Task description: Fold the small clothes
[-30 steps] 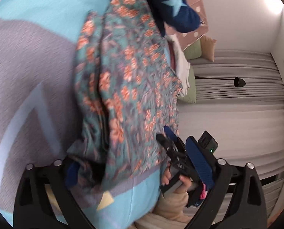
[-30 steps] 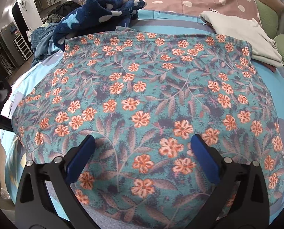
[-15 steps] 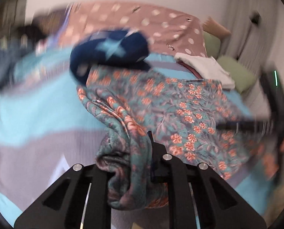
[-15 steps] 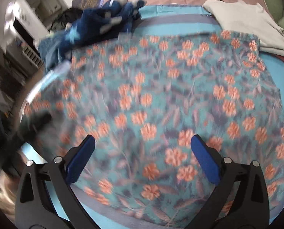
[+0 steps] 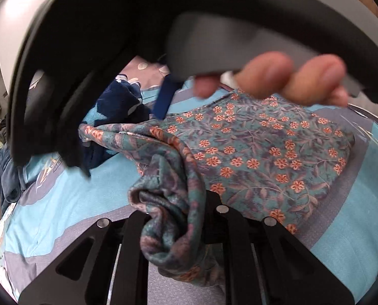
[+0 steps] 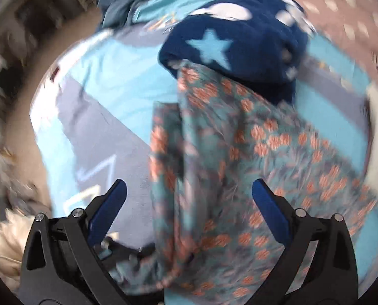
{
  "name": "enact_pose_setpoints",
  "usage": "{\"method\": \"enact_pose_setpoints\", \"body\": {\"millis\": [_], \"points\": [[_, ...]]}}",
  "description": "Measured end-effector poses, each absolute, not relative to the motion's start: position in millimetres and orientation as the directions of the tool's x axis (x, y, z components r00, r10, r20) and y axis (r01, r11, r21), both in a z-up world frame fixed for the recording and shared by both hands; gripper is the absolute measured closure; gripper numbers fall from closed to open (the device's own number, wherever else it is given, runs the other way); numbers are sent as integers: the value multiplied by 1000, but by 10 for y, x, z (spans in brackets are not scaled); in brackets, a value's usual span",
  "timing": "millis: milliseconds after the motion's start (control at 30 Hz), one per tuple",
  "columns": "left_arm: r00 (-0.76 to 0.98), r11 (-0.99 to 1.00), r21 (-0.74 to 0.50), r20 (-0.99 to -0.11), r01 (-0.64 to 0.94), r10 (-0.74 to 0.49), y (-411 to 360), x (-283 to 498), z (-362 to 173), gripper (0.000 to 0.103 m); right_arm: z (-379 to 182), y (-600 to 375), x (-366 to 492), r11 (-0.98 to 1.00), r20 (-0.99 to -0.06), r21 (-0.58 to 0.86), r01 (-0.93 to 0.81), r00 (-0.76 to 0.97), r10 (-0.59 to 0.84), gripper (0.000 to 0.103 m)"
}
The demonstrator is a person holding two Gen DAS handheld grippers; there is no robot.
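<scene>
Left gripper (image 5: 173, 228) clamped on a bunched edge of the floral garment (image 5: 265, 152), fabric wadded between its fingers and lifted off the bed (image 5: 69, 203). Right gripper (image 6: 189, 203) has fingers wide and just starting to close, nothing pinched; the garment's raised fold hangs between and below them. Rest of the garment lies spread on the bed, far end tucked against the navy star blanket (image 6: 239, 40). Step looks like mid-fold: carrying one edge over. Next move likely needs the right gripper to catch a matching edge so both sides travel together. Right wrist view is motion-blurred, so edges are hard to place; left wrist view is half blocked by the other gripper's body and the person's fingertips (image 5: 267, 73).
</scene>
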State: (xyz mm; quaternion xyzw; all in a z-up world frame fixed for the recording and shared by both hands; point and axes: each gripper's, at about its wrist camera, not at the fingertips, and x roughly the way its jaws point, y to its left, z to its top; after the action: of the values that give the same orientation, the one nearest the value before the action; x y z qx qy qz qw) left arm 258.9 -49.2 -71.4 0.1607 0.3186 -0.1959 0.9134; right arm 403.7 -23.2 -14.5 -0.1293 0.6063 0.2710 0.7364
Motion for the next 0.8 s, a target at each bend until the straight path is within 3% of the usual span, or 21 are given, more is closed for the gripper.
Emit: {"method": "enact_pose_setpoints", "body": {"millis": [67,100,133,433,667,800], "points": [[721,869,176,-646,461,-252,-509,2551,-694,89,-253,-133,4010,818,-980,68,-572,118,163,49],[721,869,179,-647,461,-249,-507,2550,-690,89,-270,-125,4006,823,-980,25,-567,148,132,80],[723,869,183,-646,459,-246,-511,2546,-684,89,-277,-130,3999,824,-977,3,-566,175,123,87],[772,854,232,-578,466,-264,-738,2382,-357,89,204,-644,3790,842,-910,73,-534,309,275,91],[726,840,66,-542,539,-424,-1069,2517,85,89,649,-1439,3834,879,-857,179,-443,369,361,91],[707,818,48,-533,573,-465,-1423,2569,127,88,725,-1916,3831,897,-837,211,-388,402,371,91]]}}
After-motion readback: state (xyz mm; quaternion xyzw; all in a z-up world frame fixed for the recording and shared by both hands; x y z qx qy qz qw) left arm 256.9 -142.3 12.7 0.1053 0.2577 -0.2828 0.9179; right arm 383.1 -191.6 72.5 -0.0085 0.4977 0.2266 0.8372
